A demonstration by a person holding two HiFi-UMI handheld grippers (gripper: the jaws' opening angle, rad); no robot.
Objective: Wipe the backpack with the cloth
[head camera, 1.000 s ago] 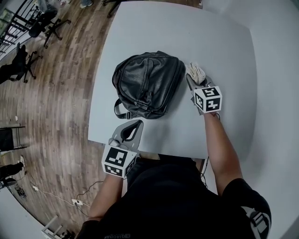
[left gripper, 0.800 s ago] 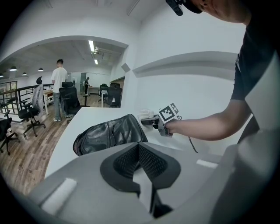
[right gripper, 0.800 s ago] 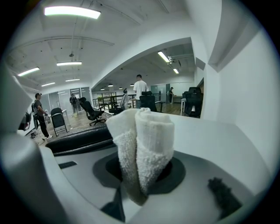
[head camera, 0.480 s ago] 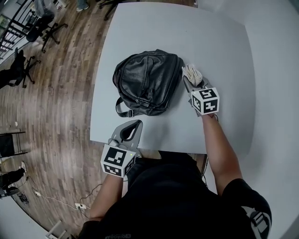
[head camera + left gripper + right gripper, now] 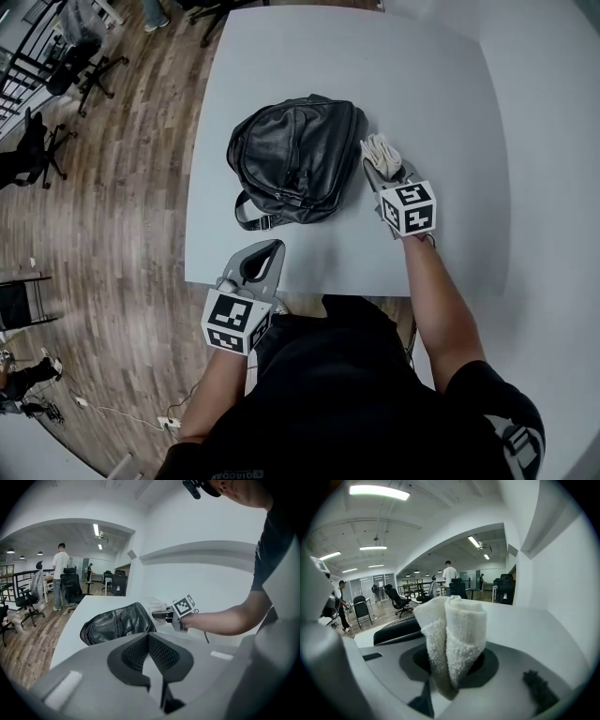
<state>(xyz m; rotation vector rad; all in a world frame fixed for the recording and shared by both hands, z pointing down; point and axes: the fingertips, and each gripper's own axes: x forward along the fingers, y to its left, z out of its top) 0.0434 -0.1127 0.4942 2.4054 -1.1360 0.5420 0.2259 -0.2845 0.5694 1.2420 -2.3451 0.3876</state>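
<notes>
While right hand-held gripper (image 5: 374, 166) clamps white cloth (image 5: 382, 148) just beside backpack (image 5: 295, 159) on bench (image 5: 422, 75), left hand-held gripper (image 5: 273, 248) closed, empty.

Table (image 5: 450, 94): far half and right side bare, free passage. Backpack (image 5: 295, 159) blocks left-centre. Right gripper (image 5: 376, 167), clamping cloth (image 5: 380, 148), stands just beside its right edge. Near strip bare ahead of left gripper (image 5: 270, 251).

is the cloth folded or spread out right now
Folded: the cloth is a doubled-up roll pinched in the right gripper, not laid flat.
</notes>
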